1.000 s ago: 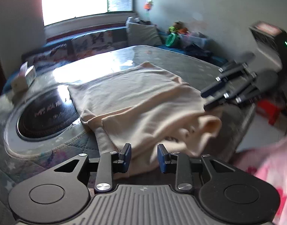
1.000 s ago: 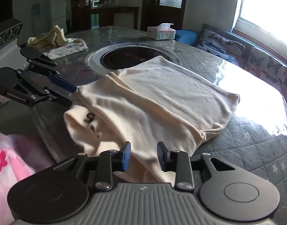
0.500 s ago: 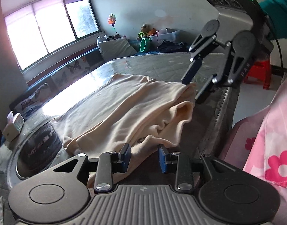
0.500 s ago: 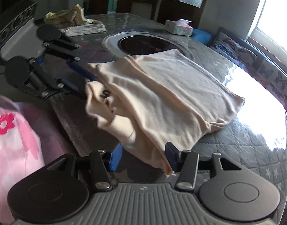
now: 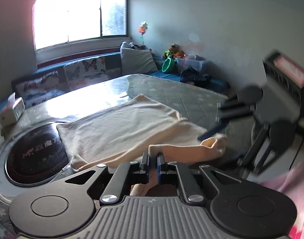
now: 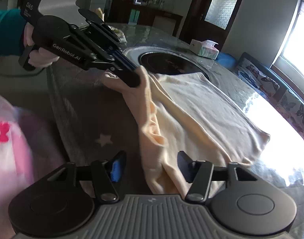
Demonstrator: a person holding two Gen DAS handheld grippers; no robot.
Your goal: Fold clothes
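At far left, noted a tissue box [image 5: 11, 112] and a round black hob [image 5: 32, 155] sunk into the bench [image 5: 181, 93]; both outside the work.

Found the cream shirt [image 5: 122, 127] spread flat across the middle of the bench, far part smooth, one corner just over the hob rim, near edge bunched and raised.

Observed the left gripper [image 5: 153, 156] closing on a fold of that near edge, cloth pinched between its jaws and held up off the bench. Judged as securing one end of the edge for folding over.

Further right, observed the right gripper [image 6: 151, 159] with jaws closing but standing apart: a hanging strip of the shirt between them, neither pad pressing on it yet. Judged as lining up a second hold on the same edge, so as to carry it over evenly.

Judged early in the fold. Recommend completing the right hold before lifting; otherwise, risk of a skewed crease.
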